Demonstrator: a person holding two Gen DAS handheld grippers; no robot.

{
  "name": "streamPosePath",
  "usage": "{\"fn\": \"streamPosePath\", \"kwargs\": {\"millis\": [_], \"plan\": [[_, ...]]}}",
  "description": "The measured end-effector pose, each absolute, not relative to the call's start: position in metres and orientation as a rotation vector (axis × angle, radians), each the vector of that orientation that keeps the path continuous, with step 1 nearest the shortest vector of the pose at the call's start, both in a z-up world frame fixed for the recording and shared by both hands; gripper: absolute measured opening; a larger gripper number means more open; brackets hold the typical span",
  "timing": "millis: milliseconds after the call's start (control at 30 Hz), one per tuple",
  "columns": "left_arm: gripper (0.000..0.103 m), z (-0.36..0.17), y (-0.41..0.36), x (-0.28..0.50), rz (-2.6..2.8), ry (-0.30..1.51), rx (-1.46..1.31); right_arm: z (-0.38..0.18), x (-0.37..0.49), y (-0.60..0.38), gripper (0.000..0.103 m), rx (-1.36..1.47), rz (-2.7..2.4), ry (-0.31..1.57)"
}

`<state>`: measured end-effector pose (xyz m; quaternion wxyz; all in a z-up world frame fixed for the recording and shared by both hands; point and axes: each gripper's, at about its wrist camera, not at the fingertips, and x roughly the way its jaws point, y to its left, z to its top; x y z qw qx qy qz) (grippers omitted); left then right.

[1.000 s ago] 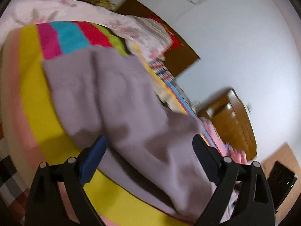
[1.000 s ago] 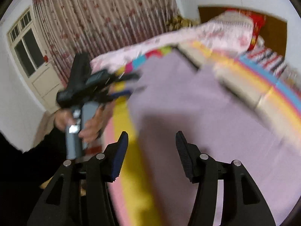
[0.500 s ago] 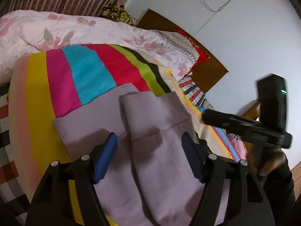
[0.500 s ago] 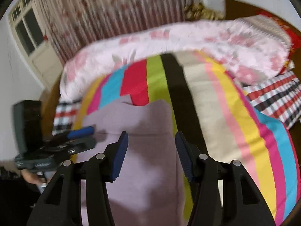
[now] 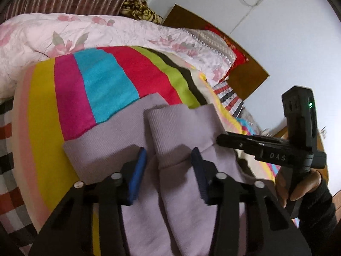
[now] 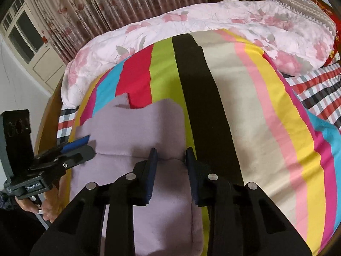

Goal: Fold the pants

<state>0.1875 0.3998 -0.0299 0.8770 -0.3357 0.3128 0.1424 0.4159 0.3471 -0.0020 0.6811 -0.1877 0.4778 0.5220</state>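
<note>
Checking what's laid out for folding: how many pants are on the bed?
1: the mauve pants lie on the striped blanket, between both grippers. More could be hidden under the quilt.

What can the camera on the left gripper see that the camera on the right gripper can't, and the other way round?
Only the left wrist view shows the wooden headboard against the white wall, and the right gripper coming in from the side. Only the right wrist view shows the window and the left gripper. Both show the lilac pants on the striped blanket, the floral quilt and the curtain; each gripper's jaws have just been closing around a fold of the pants.
</note>
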Motion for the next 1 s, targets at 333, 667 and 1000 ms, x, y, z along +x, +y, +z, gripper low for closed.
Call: {"fn": "streamPosePath", "kwargs": {"millis": [333,667,1000], "plan": [[0.011,0.012,0.389,0.134,0.295,0.461,-0.657,0.063,0.36,0.356,0.013,-0.523,1.236,0.785],[0.012,-0.035,0.425,0.104,0.399,0.556,-0.858,0.019,0.331,0.429,0.013,-0.704,1.23,0.861],[0.014,-0.04,0.437,0.104,0.386,0.485,-0.834,0.031,0.335,0.417,0.01,-0.636,1.141,0.741]]}}
